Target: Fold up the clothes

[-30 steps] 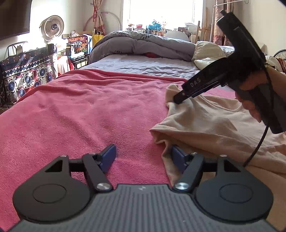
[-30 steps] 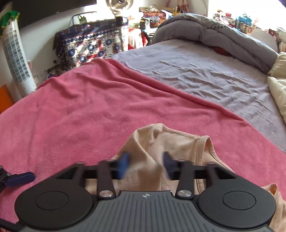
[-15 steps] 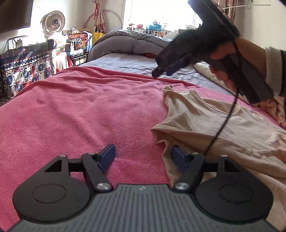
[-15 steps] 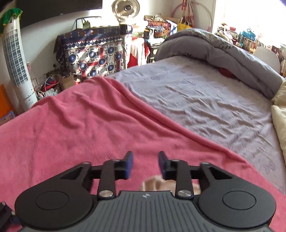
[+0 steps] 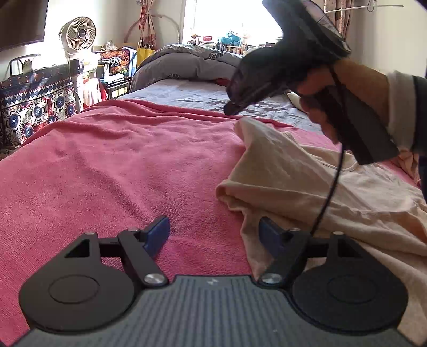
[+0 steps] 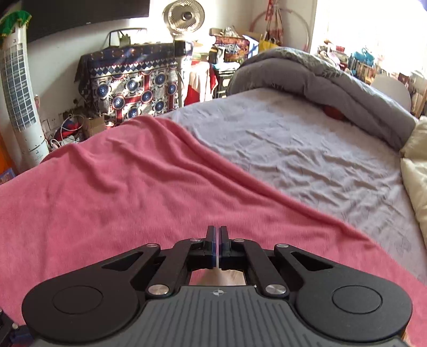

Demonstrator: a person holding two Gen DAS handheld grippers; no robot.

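Observation:
A beige shirt (image 5: 307, 186) lies spread and rumpled on the right part of the pink blanket (image 5: 106, 165). My left gripper (image 5: 213, 235) sits low over the blanket at the shirt's near left edge. Its jaws are opening, and a strip of the shirt's hem lies just inside the right pad (image 5: 268, 235), unpinched. A hand (image 5: 355, 88) holds my right gripper (image 5: 230, 108) in the air above the shirt's far corner. In the right wrist view that gripper (image 6: 216, 240) is shut with nothing between its pads, and a bit of the beige shirt (image 6: 216, 277) shows beneath it.
Beyond the blanket lie a grey sheet (image 6: 293, 149), a rolled grey duvet (image 6: 320, 82) and cream pillows (image 6: 416, 170). Past the bed's left edge stand a patterned covered cabinet (image 6: 133, 82), a round fan (image 6: 184, 16) and a white tower fan (image 6: 21, 101).
My right gripper rose off the shirt's far edge and swung out over the blanket; its jaws, apart before, are shut and empty. The left gripper stayed put, its jaws slightly wider.

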